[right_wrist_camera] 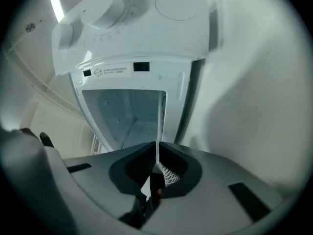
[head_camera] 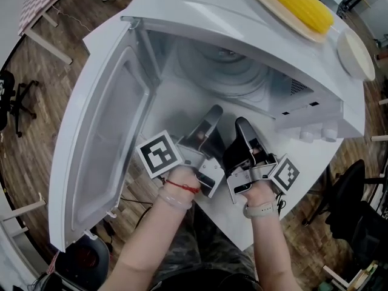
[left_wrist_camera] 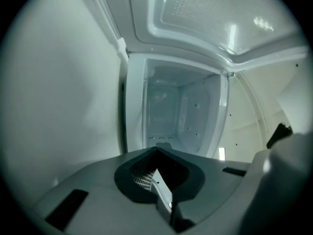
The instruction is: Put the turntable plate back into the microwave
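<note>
The white microwave (head_camera: 200, 17) stands with its door (head_camera: 100, 144) swung wide open to the left. Inside the cavity a clear, ribbed round turntable plate (head_camera: 227, 65) lies flat; its near edge is hidden by the microwave's top front rim. Both grippers hover side by side just outside the opening, pointing in. My left gripper (head_camera: 213, 110) is shut with nothing in it, and my right gripper (head_camera: 241, 123) is shut and empty too. In the left gripper view the closed jaws face the cavity (left_wrist_camera: 178, 111). The right gripper view shows the cavity (right_wrist_camera: 124, 114) below the control knobs (right_wrist_camera: 110, 9).
A plate with a yellow corn cob (head_camera: 297, 2) rests on the microwave's top, and a white dish (head_camera: 356, 54) sits at the right. The microwave stands on a white table (head_camera: 291, 180). Office chairs (head_camera: 357, 205) and wooden floor surround it.
</note>
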